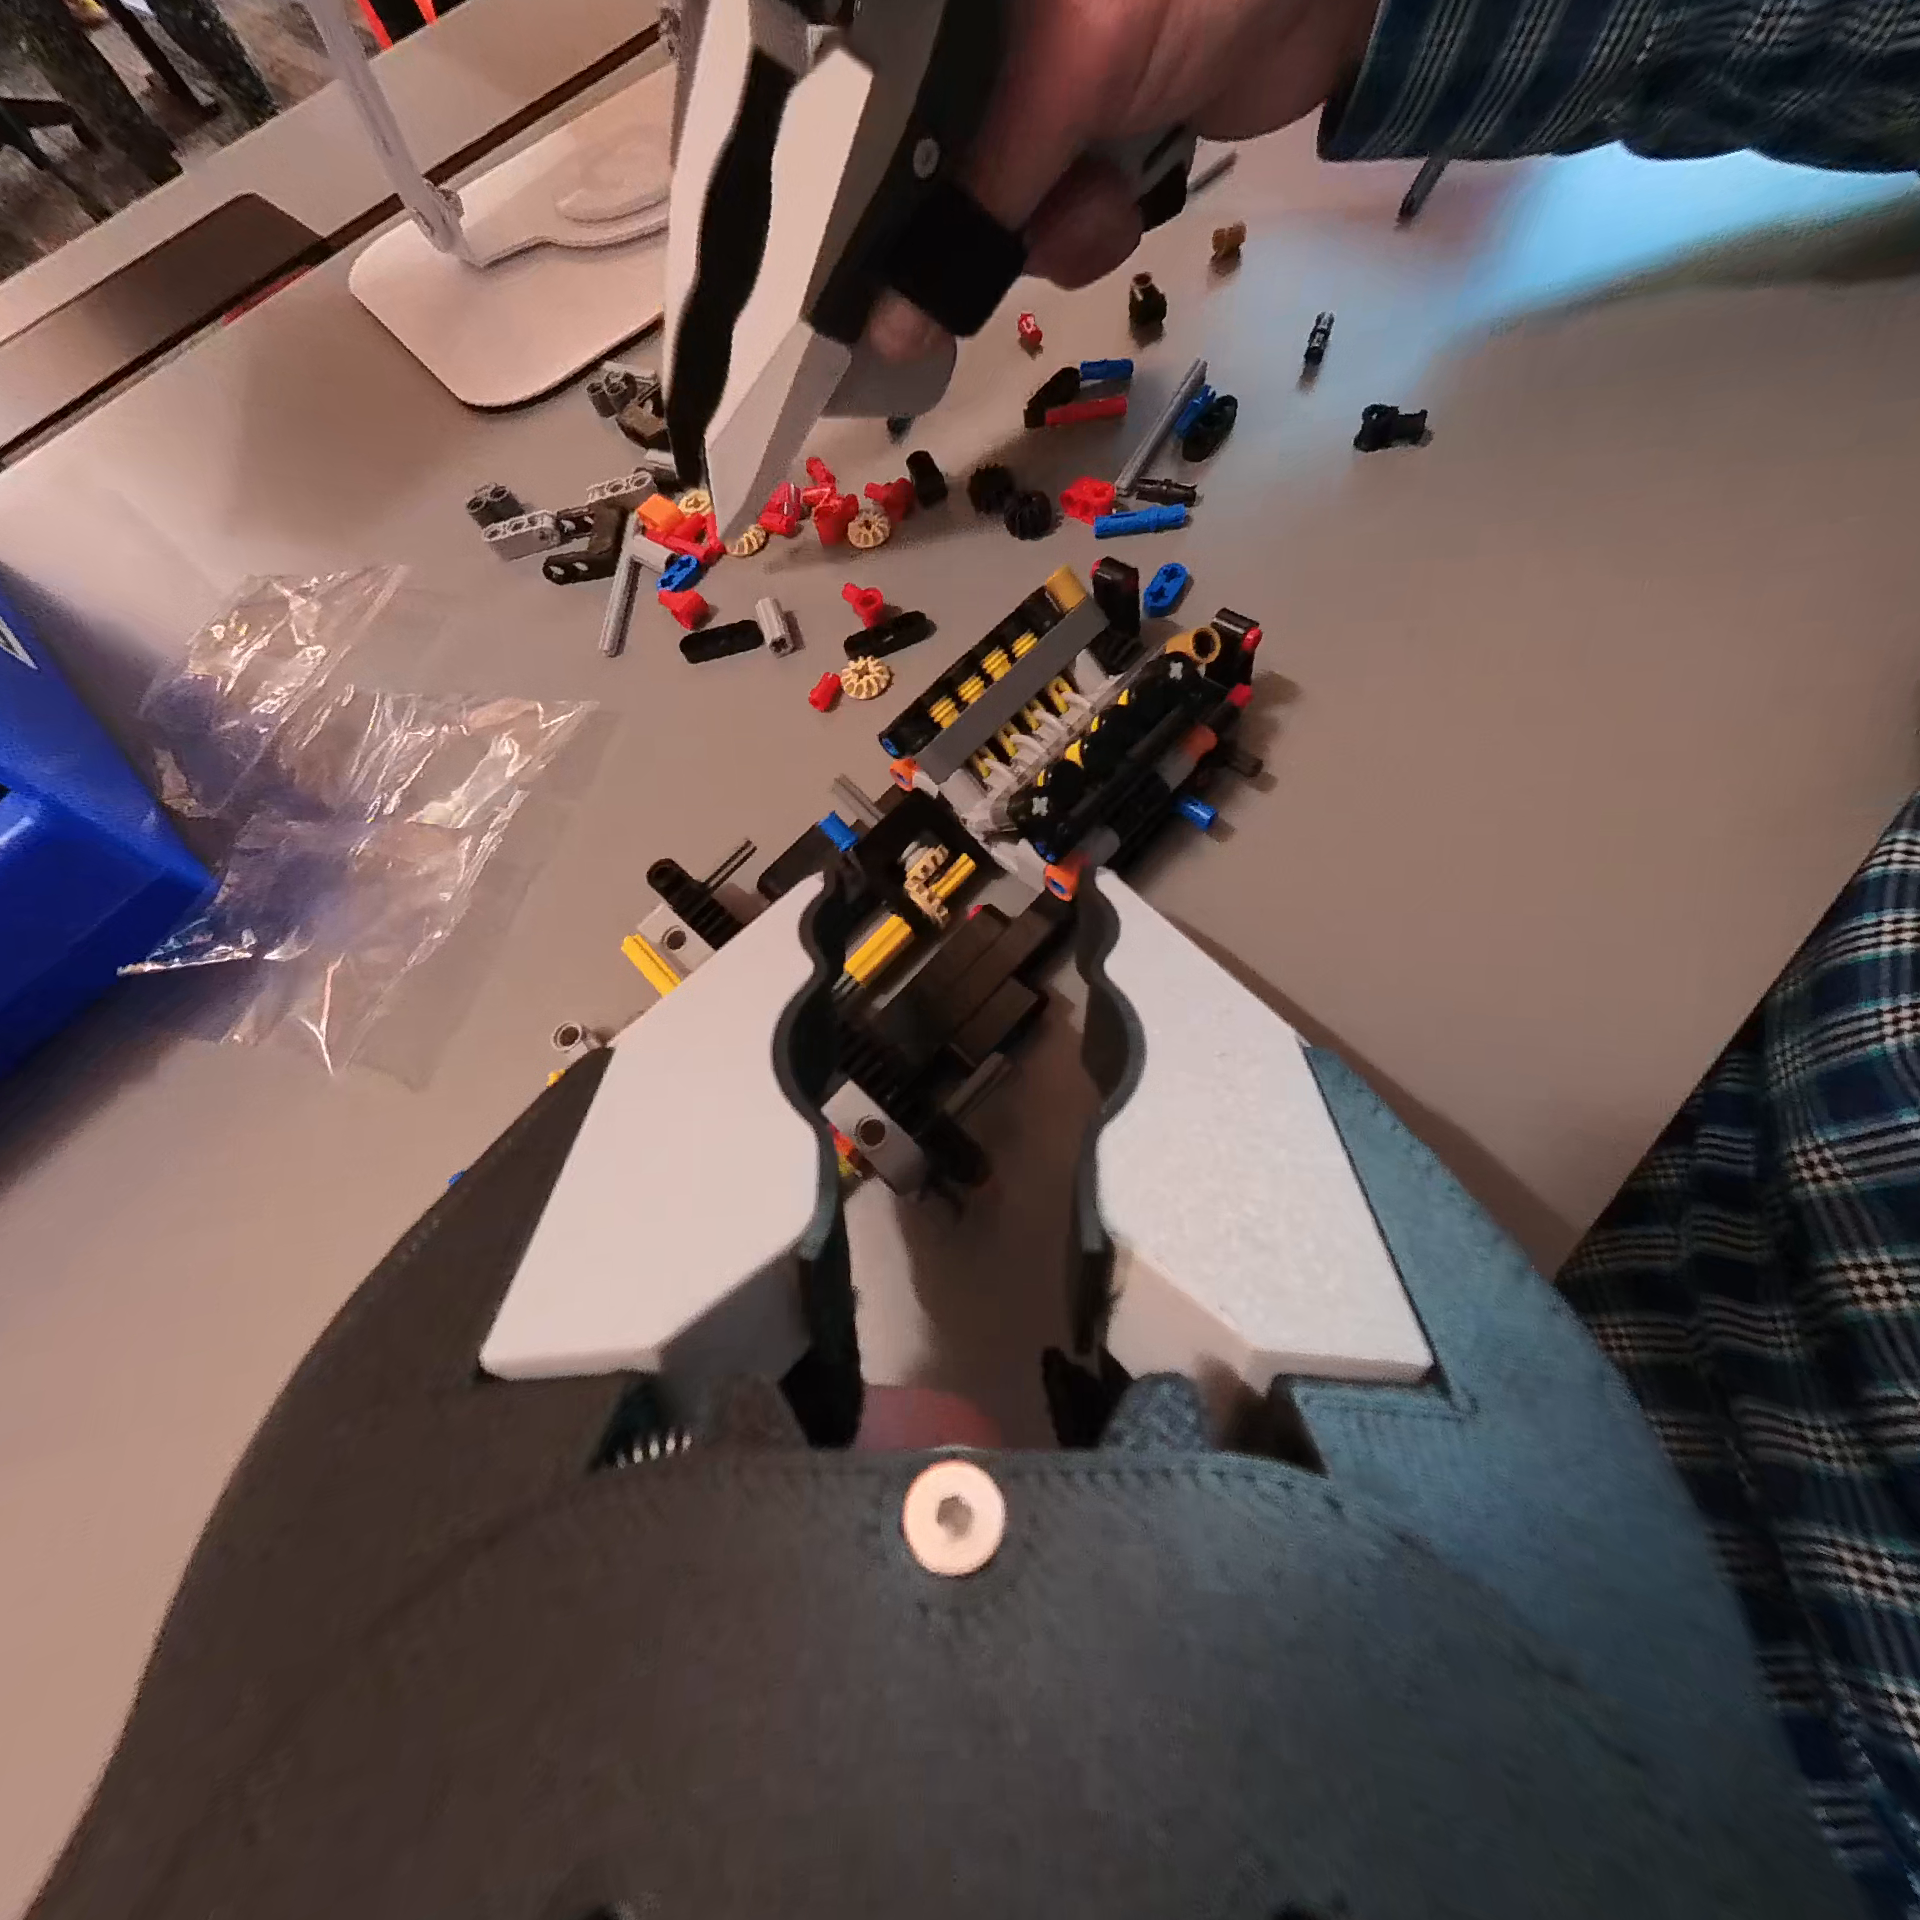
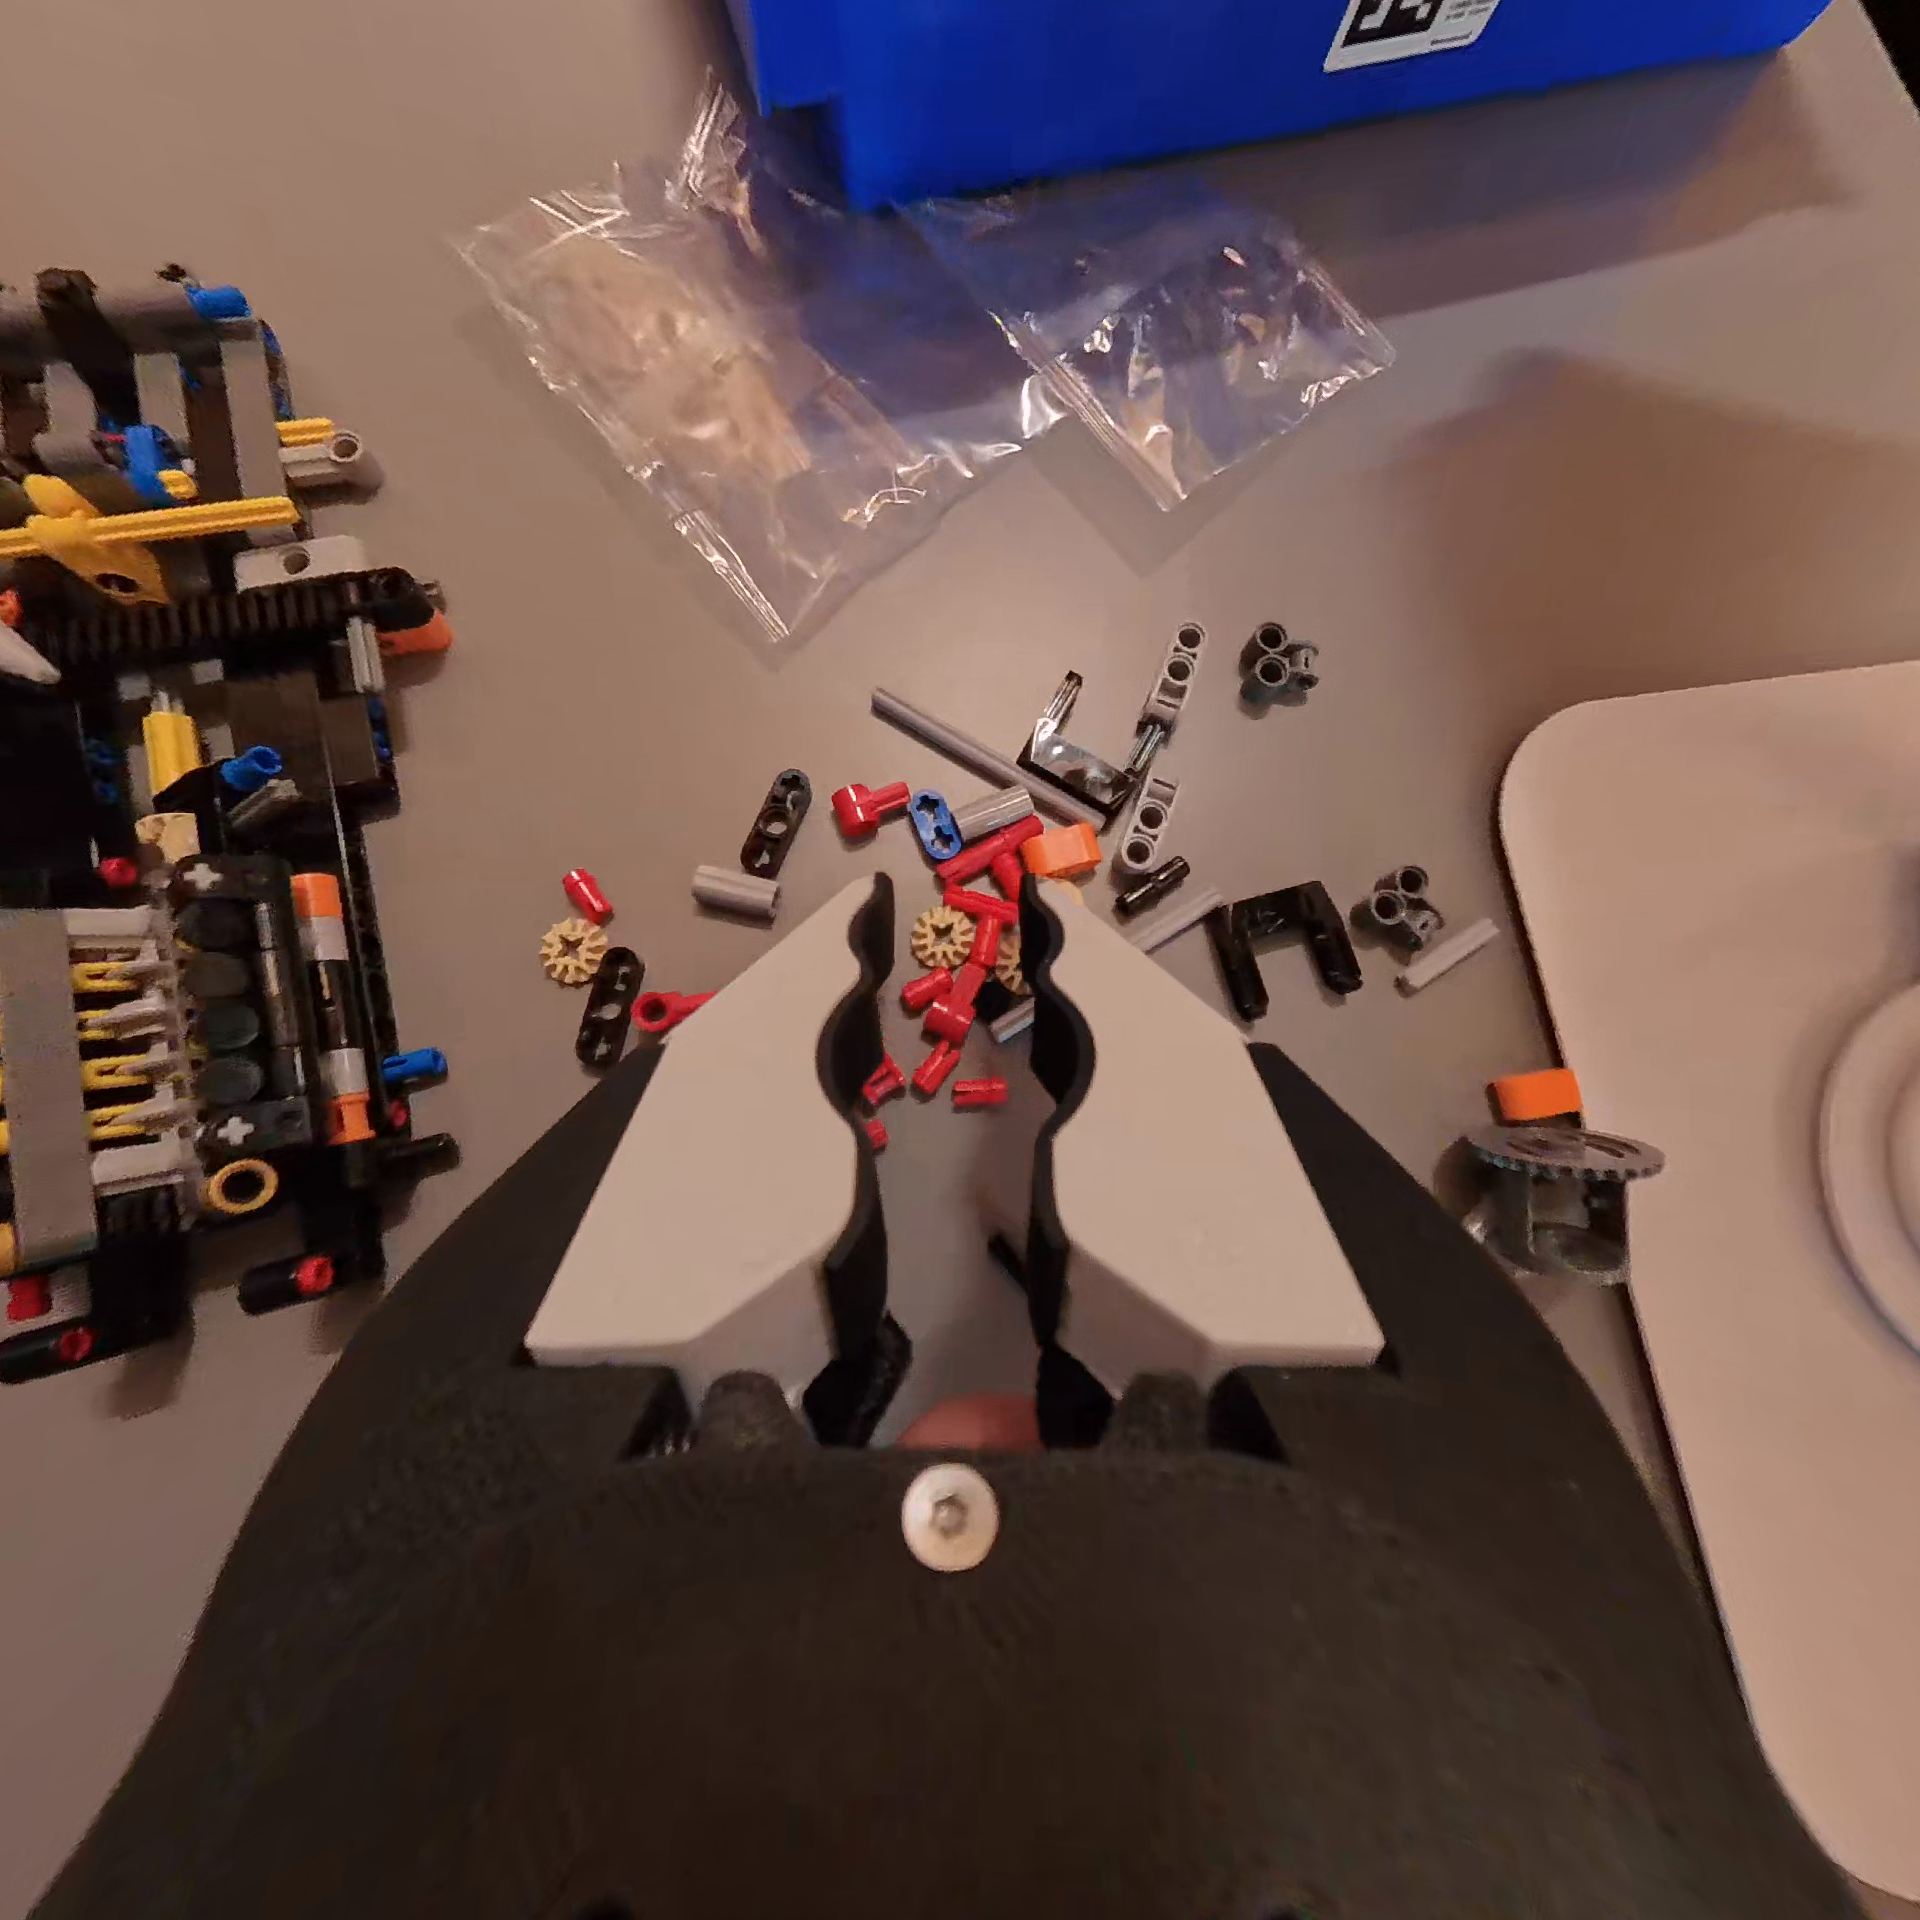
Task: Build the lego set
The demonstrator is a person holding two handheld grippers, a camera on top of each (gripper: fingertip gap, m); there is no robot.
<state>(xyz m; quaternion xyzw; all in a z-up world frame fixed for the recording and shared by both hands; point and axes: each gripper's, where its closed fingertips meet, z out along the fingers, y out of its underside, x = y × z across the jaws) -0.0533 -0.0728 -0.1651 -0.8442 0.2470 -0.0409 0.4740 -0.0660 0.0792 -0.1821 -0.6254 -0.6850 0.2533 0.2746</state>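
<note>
The partly built lego model (image 1: 1049, 748), black, grey and yellow, lies on the grey table (image 1: 1558, 727). My left gripper (image 1: 961, 899) is closed around its near end, with both fingers against its sides. The model also shows at the left of the right wrist view (image 2: 208, 831). My right gripper (image 2: 956, 894) is open and empty, tips low over a pile of red pins (image 2: 961, 997) and tan gears (image 2: 940, 935). In the left wrist view a hand holds the right gripper (image 1: 707, 499) as it points down into the loose parts (image 1: 831, 509).
Empty clear plastic bags (image 2: 790, 416) and a blue box (image 2: 1143, 94) lie beyond the parts. A white stand base (image 2: 1714, 935) is at the right, with a dark grey gear part (image 2: 1558, 1195) and an orange piece (image 2: 1538, 1096) at its edge. A plaid sleeve (image 1: 1787, 1195) is at the right. The grippers' ends are close to 15 cm from one another. Measured from the fingertips, the orange piece (image 2: 1538, 1096) is 11 cm or so from the right gripper and 25 cm from the left.
</note>
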